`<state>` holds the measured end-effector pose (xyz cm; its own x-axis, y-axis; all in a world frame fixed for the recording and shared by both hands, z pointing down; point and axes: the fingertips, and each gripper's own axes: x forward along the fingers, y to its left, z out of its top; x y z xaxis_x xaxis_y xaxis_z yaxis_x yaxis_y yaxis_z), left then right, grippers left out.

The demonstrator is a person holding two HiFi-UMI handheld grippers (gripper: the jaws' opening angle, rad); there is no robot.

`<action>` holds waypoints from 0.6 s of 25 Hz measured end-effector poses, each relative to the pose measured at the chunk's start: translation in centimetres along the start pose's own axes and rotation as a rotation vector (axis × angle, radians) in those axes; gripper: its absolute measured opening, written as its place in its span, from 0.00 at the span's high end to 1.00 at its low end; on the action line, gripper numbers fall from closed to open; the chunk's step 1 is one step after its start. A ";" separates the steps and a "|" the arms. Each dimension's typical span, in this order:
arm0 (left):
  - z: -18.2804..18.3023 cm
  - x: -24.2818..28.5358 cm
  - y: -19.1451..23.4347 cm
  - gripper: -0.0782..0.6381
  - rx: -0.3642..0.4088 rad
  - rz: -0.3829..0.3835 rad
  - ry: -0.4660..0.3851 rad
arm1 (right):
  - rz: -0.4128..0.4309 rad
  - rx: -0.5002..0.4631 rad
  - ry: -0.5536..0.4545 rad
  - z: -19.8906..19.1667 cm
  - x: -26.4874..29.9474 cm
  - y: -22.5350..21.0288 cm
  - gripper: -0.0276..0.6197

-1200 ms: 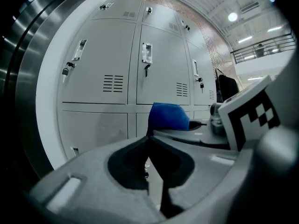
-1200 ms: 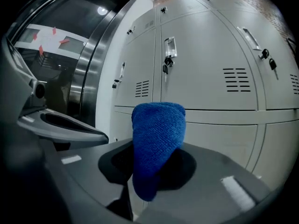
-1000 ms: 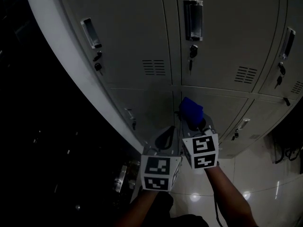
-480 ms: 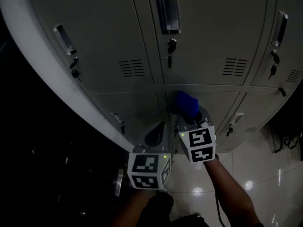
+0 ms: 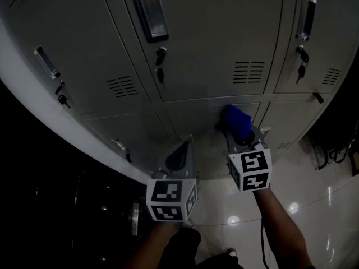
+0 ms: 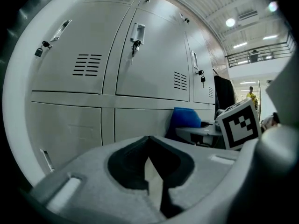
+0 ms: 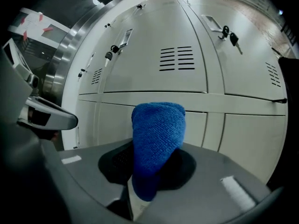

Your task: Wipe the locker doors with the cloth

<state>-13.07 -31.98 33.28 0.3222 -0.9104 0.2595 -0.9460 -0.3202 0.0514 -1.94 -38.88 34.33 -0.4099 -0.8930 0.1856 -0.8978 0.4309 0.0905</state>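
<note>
Grey locker doors (image 5: 213, 43) fill the head view in two rows. My right gripper (image 5: 242, 134) is shut on a folded blue cloth (image 5: 238, 122), which stands up from its jaws close in front of a lower door (image 5: 196, 119); I cannot tell whether the cloth touches it. In the right gripper view the blue cloth (image 7: 156, 134) rises from the right gripper (image 7: 140, 190) before the lower doors (image 7: 243, 134). My left gripper (image 5: 180, 156) hangs to its left, shut and holding nothing. The left gripper (image 6: 152, 171) sees the blue cloth (image 6: 186, 118) at its right.
Keys (image 5: 160, 66) hang in the locks under recessed handles (image 5: 150, 13), and vent slots (image 5: 248, 72) mark the upper doors. Glossy floor tiles (image 5: 303, 206) lie below. Dark cables (image 5: 331, 150) hang at the right, and the lockers' rounded side edge (image 5: 33, 122) borders darkness at the left. A distant person (image 6: 251, 94) stands beyond.
The lockers have slid left in the head view. My right gripper with the cloth has shifted right along the lower doors. The left gripper stayed beside it, still shut.
</note>
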 end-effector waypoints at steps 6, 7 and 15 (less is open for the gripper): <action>-0.7 0.9 -0.5 0.90 0.005 -0.001 0.024 | -0.072 0.014 0.015 -1.2 -1.4 -4.6 0.83; -0.8 1.0 -0.6 0.90 0.008 0.000 0.025 | -0.082 0.016 0.018 -1.4 -1.6 -5.2 0.83; -1.1 0.9 0.1 0.90 0.013 0.023 0.023 | -0.086 -0.003 0.008 -0.8 -2.6 -5.0 0.83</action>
<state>-12.93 -32.55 34.64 0.2996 -0.9114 0.2822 -0.9524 -0.3030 0.0325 3.79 -38.64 34.21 -0.3302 -0.9256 0.1851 -0.9292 0.3533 0.1089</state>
